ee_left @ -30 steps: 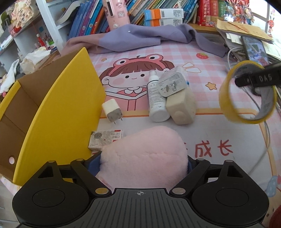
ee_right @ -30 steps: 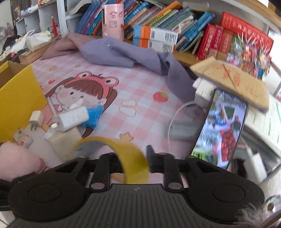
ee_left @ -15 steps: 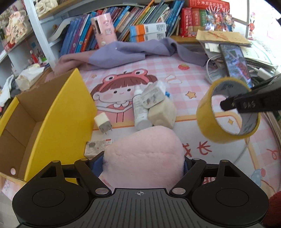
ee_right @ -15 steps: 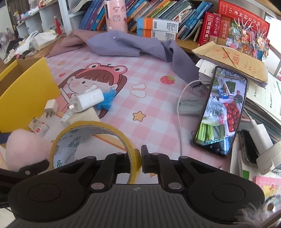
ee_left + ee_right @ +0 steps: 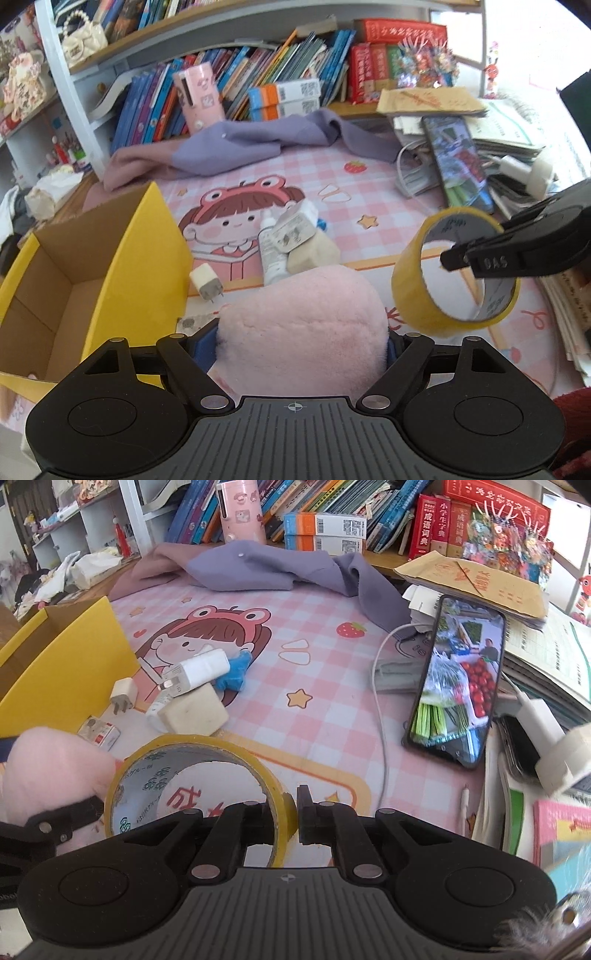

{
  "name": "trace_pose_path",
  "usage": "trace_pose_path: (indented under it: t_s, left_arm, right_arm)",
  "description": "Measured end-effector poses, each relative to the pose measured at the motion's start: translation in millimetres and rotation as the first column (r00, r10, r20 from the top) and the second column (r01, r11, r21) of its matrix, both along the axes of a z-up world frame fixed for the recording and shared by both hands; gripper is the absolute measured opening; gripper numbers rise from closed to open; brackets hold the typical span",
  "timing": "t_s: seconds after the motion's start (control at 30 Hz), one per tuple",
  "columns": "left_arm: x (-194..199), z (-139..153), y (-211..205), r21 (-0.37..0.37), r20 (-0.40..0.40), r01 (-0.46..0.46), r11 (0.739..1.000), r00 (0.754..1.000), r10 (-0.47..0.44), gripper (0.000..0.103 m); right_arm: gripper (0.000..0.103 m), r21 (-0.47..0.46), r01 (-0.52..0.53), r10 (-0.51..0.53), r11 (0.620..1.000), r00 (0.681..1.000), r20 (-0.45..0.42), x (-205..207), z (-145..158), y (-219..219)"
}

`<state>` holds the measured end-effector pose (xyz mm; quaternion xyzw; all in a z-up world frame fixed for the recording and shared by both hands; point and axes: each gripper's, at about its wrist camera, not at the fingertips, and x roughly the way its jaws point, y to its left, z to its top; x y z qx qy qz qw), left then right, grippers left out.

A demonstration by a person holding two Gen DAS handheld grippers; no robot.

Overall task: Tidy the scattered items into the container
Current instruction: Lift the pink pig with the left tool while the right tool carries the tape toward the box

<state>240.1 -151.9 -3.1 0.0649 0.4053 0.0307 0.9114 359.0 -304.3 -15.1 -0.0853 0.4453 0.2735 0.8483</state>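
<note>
So far the yellow cardboard box (image 5: 92, 280) at your left looks empty as far as its visible corner shows. Your left gripper (image 5: 301, 332) clamps a pink plush item (image 5: 303, 317), jaws wide around it; your right gripper (image 5: 291, 812) is pinched shut on the wall of a yellow tape roll (image 5: 192, 775), held off the mat at the near right. Left on the mat (image 5: 369, 206): plug adapter (image 5: 205, 282), white bottle (image 5: 271, 254), beige block (image 5: 314, 253), white charger (image 5: 195, 672), small card (image 5: 99, 733). The box's near flap (image 5: 147, 258) stands tall, so lift over it; book stacks (image 5: 546, 657) and a propped phone (image 5: 458, 679) crowd your right
</note>
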Motion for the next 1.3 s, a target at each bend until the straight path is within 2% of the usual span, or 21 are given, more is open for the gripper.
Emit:
trace_pose_path:
  t_s: [0.33, 0.5, 0.67, 0.83, 1.07, 1.3]
  left_arm:
    - [-30.3, 15.1, 0.2, -0.004, 0.075, 0.131, 0.991, 0.989, -0.131, 0.082]
    - [-55.4, 24.5, 13.5, -0.021, 0.132, 0.203, 0.979, 0.971, -0.199, 0.082]
    - [-85.7, 24.3, 31.2, -0.031, 0.150, 0.268, 0.963, 0.954, -0.260, 0.082]
    - [-123.2, 24.9, 58.8, -0.054, 0.152, 0.287, 0.957, 0.949, -0.276, 0.082]
    - [-177.8, 21.7, 93.6, -0.044, 0.148, 0.316, 0.948, 0.940, -0.306, 0.082]
    - [-213.8, 27.1, 123.9, -0.034, 0.170, 0.315, 0.948, 0.937, -0.305, 0.082]
  right_arm:
    - [0.008, -0.019, 0.080, -0.080, 0.997, 0.997, 0.017, -40.4, 11.5, -6.7]
    - [0.008, -0.021, 0.151, -0.149, 0.988, 0.987, 0.065, -71.3, 23.4, -4.0]
    - [0.008, -0.030, 0.210, -0.207, 0.977, 0.975, 0.082, -107.4, 29.5, 8.6]
    - [0.008, -0.044, 0.228, -0.223, 0.973, 0.971, 0.090, -156.5, 31.5, 31.7]
    - [0.008, -0.056, 0.227, -0.223, 0.972, 0.972, 0.067, -227.8, 19.8, 67.1]
    - [0.008, -0.044, 0.209, -0.205, 0.977, 0.975, 0.086, -269.8, 26.7, 99.0]
